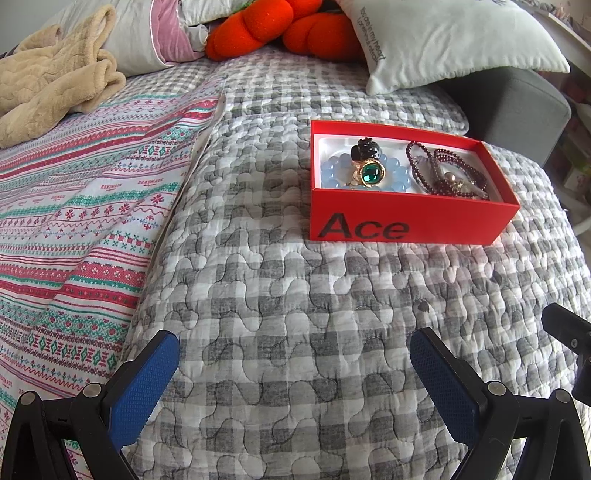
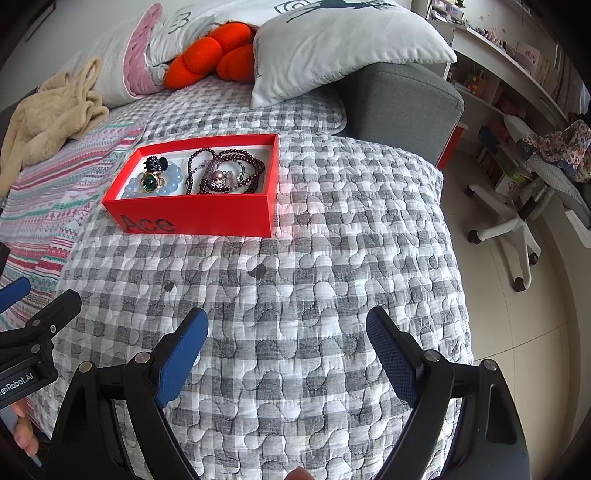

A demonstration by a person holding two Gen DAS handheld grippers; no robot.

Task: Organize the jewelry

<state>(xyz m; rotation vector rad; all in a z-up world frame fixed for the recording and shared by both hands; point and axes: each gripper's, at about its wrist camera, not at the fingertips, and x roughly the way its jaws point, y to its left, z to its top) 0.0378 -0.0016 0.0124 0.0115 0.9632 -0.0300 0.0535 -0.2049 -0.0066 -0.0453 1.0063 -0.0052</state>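
A red box marked "Ace" (image 1: pixel 406 221) sits on the grey checked quilt (image 1: pixel 277 314); it also shows in the right wrist view (image 2: pixel 207 218). In it lie a blue bead bracelet (image 1: pixel 330 173), a green-stone gold ring (image 1: pixel 370 174), a black hair claw (image 1: pixel 364 149) and dark red bead strands (image 1: pixel 447 170). The strands show in the right wrist view too (image 2: pixel 225 170). My left gripper (image 1: pixel 295 350) is open and empty, well short of the box. My right gripper (image 2: pixel 288 332) is open and empty, also short of the box.
A striped sheet (image 1: pixel 74 206) and beige blanket (image 1: pixel 55 81) lie to the left. Pillows (image 1: pixel 443 40) and an orange cushion (image 1: pixel 258 29) lie at the back. A grey headboard (image 2: pixel 406 107), shelves and a swivel chair (image 2: pixel 524 229) stand to the right of the bed.
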